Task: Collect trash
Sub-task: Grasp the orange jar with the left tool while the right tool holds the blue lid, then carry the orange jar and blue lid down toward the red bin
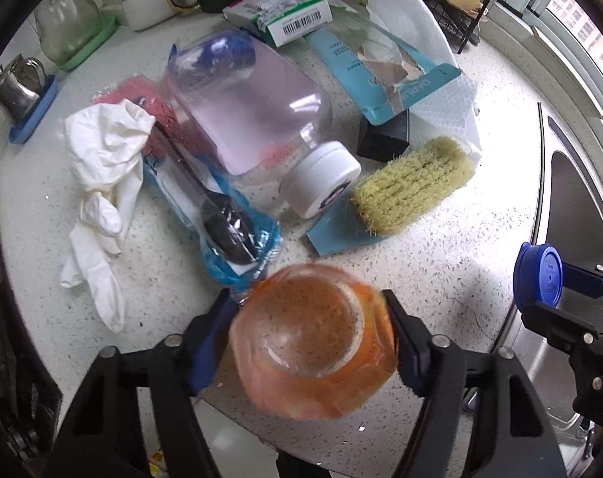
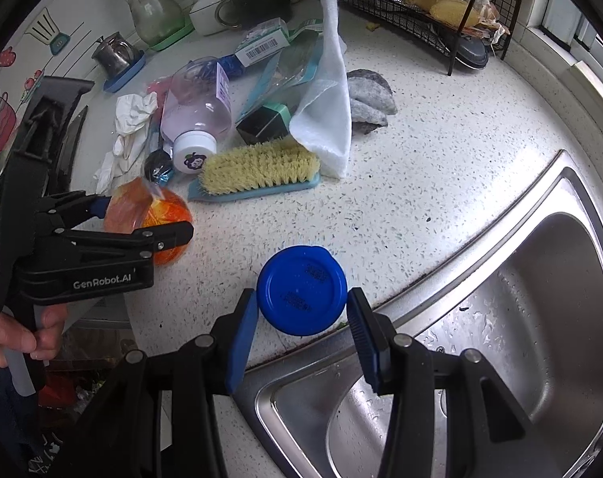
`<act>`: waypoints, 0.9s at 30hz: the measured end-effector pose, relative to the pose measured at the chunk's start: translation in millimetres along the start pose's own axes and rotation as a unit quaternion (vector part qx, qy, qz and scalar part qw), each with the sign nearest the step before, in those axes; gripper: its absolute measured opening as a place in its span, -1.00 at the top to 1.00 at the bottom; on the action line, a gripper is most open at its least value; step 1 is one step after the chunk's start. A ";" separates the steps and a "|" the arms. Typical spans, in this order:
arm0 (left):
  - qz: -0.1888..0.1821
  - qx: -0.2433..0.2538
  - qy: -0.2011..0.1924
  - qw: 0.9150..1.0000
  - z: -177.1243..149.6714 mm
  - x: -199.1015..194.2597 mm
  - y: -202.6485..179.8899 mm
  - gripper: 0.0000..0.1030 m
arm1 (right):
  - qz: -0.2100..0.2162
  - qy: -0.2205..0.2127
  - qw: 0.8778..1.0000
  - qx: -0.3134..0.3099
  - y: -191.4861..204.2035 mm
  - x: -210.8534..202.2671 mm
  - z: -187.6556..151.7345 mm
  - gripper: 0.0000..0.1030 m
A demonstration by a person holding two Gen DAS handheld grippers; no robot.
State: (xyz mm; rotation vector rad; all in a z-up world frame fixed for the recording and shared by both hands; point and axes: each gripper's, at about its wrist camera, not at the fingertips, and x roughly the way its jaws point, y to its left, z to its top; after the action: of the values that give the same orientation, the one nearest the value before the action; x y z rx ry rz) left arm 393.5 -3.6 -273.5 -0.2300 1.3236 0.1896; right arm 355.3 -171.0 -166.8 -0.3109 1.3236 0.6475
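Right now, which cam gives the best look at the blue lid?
Right wrist: the blue lid sits centred, whole top face visible, between the right gripper pads. Left wrist shows the lid only small at the right edge, tilted and partly hidden.

Round blue plastic lid [image 2: 302, 290] is gripped between right gripper [image 2: 302, 320] pads at lower centre, above steel sink [image 2: 540, 298]. Orange crumpled plastic wrapper [image 2: 148, 215] is clamped by left gripper [image 2: 142, 219] at left.

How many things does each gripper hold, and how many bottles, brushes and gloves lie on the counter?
Held by left gripper: 1, orange jar
Held by right gripper: 1, blue lid
Bottles lying: 1, pink bottle
Brushes: 1, scrub brush
Gloves: 1, white glove
Total: 5
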 end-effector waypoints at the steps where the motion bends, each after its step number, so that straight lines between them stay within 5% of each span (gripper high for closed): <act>1: -0.002 -0.001 -0.001 1.000 -0.8 1.0 -0.3 -0.26 | 0.000 -0.001 1.000 0.002 -0.1 -0.1 -0.6 0.16; 13: -0.003 0.016 -0.023 1.000 -14.7 -30.1 10.4 -0.26 | 0.004 -0.006 1.000 0.007 6.2 -10.0 -6.0 0.16; 27: -0.019 0.070 -0.066 0.995 -63.2 -90.2 24.9 -0.26 | -0.006 -0.037 0.999 0.021 58.0 -38.7 -28.4 0.16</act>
State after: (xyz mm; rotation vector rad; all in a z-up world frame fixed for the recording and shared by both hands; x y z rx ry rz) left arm 306.5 2.5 -201.7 -0.1224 1.1943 0.0782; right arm 294.0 -151.2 -127.9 -0.2581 1.2624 0.6138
